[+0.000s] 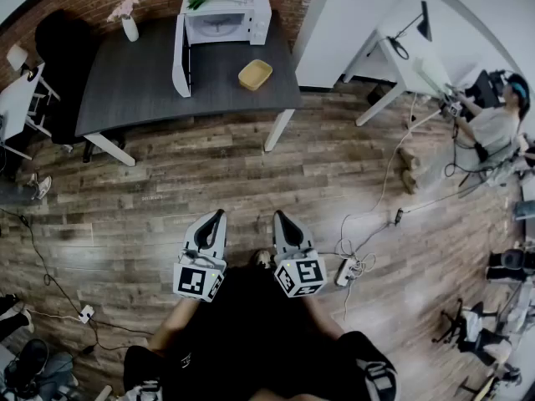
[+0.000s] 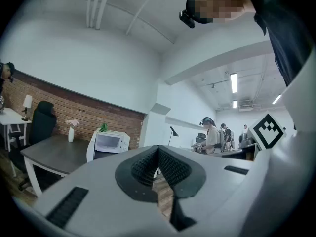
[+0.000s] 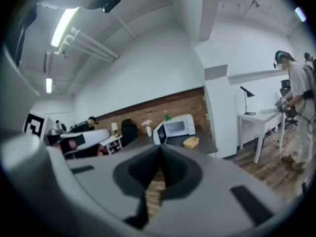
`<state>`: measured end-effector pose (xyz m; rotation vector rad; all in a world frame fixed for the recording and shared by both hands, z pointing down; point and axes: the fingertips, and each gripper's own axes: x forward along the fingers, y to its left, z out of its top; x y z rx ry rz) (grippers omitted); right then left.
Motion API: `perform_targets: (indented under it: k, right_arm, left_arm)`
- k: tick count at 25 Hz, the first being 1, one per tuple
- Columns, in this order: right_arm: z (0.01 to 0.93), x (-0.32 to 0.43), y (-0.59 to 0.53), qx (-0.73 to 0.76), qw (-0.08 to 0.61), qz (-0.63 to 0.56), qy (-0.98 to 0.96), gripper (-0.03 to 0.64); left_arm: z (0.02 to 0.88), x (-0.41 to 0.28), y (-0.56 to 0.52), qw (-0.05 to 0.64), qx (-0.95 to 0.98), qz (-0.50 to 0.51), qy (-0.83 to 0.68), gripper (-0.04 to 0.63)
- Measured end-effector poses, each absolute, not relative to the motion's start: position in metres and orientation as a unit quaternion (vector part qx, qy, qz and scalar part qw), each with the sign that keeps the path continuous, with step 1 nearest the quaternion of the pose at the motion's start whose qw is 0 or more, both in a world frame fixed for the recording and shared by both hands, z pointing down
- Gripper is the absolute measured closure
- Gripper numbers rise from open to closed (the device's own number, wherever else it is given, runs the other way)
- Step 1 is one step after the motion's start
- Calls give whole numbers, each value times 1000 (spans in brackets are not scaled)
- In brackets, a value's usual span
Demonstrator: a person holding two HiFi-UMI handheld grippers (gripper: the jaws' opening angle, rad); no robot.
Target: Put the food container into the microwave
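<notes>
Food container (image 1: 255,74) well beyond right gripper (image 1: 279,216).

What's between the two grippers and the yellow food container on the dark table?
Head view: only bare wood-plank floor, then the front edge of the dark grey table bearing the yellow food container.

Table (image 1: 142,82): dark top, white legs, standing on wood floor (image 1: 209,182)
On it, 3 things: open-doored microwave (image 1: 227,19), yellow food container (image 1: 255,74), white vase (image 1: 129,28)
</notes>
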<state>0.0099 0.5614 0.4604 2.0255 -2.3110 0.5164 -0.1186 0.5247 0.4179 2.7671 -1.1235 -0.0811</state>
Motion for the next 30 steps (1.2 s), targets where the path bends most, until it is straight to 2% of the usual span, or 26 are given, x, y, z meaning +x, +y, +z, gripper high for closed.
perform_targets:
  k: [15, 30]
  right_arm:
    - [457, -9, 562, 652, -2, 173, -738, 586]
    - [465, -65, 550, 686, 4, 168, -708, 586]
  left_arm:
    - [416, -135, 527, 72, 925, -27, -373, 560]
    - [426, -211, 507, 79, 930, -23, -359, 560]
